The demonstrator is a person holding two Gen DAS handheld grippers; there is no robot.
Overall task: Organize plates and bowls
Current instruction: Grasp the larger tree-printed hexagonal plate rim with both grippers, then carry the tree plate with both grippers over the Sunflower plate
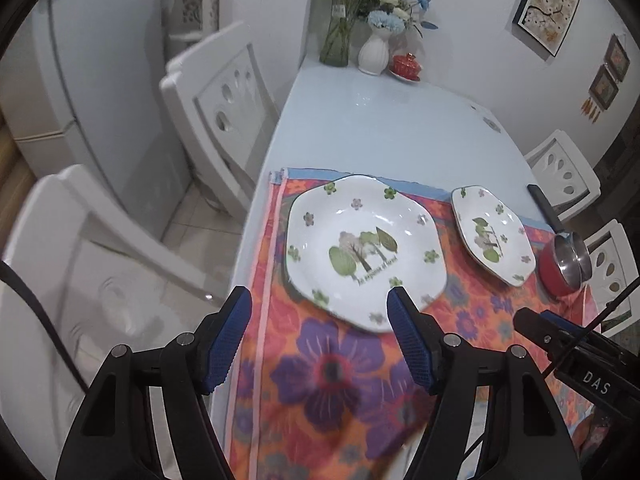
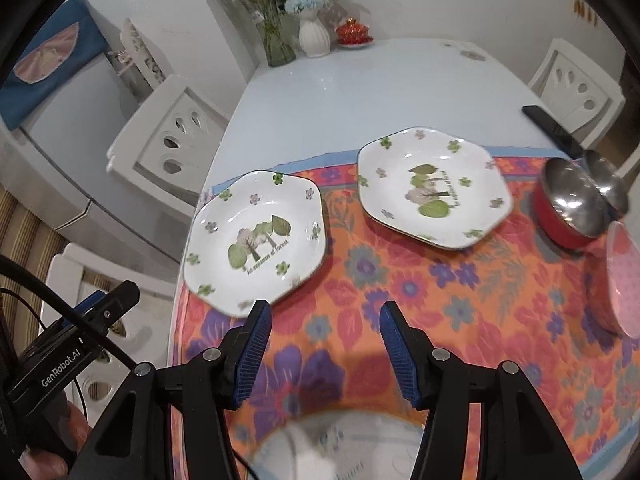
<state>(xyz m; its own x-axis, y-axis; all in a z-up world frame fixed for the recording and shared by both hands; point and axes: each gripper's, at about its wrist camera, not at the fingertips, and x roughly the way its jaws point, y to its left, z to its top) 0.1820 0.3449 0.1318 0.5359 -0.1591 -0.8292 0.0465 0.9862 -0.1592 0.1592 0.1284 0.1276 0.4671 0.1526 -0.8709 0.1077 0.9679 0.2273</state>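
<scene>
While both tools tilt steeply down toward the table point(image 1: 360, 120), neither grips anything. The left hand-held gripper point(image 1: 320, 308) has its blue pads point(image 1: 228, 340) apart, with only the flowered cloth point(image 1: 320, 380) showing between them; the tip of its right-side pad overlaps the near rim of the left plate point(image 1: 366, 248) in the left wrist view, though whether it touches cannot be told. The right hand-held gripper point(image 2: 324, 320) also stands with its jaws apart over the cloth, just beside the near edge of that same left plate point(image 2: 256, 236).

Both plates are six-sided, white with green tree pictures, and lie flat on the cloth. The right plate point(image 2: 434, 188) sits well apart from the left one, toward the table's far side. Next to it stands a red pot point(image 2: 572, 204) with a shiny inside and a black handle point(image 2: 552, 130) pointing away. A pink dotted dish point(image 2: 624, 280) shows at the right edge, and a blurred white dish point(image 2: 340, 448) lies below the right tool's jaws.

In the right wrist view, fingers point(image 2: 52, 436) of the person's left hand wrap the left tool's handle at lower left.
</scene>
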